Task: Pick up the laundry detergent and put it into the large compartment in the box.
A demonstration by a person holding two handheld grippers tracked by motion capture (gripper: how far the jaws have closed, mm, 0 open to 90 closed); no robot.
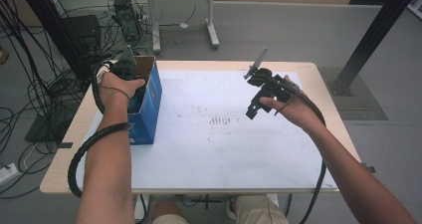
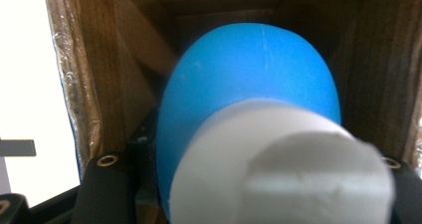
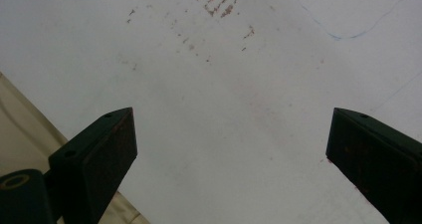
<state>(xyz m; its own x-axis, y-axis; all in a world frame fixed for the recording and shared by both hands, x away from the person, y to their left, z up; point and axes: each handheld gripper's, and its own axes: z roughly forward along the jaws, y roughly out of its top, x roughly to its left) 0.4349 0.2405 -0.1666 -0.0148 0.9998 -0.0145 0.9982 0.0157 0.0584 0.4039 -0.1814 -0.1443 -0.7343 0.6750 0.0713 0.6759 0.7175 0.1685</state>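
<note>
High view: one table (image 1: 59,176) with one white sheet (image 1: 224,149) covering most of its top, faint brown marks (image 1: 221,119) near the sheet's middle. One blue box (image 1: 149,109), open at the top with bare cardboard inside, stands at the sheet's left edge. Two forearms enter from the bottom, one gripper in each hand. Left gripper (image 1: 130,73) sits at the box's open mouth, pointing down into it; hand and box hide its jaws. Right gripper (image 1: 255,109) hangs above the sheet right of centre, well apart from the box, tilted down to the left. Its jaw state is hard to read at this size.

Left gripper view: one blue rounded object (image 2: 249,79) with a white end (image 2: 278,169) towards the camera sits between the two black jaws, inside the box's brown cardboard walls (image 2: 124,64). The object is blurred and too close to identify. It hides both jaw tips, and only the jaw bases show at the bottom corners, so the left gripper appears to pinch the object.

Right gripper view: two black jaws, spread wide, nothing between them. Below is the white sheet (image 3: 224,109) with brown specks (image 3: 214,5) and a thin blue line (image 3: 348,32). A strip of table edge (image 3: 20,124) shows lower left.
</note>
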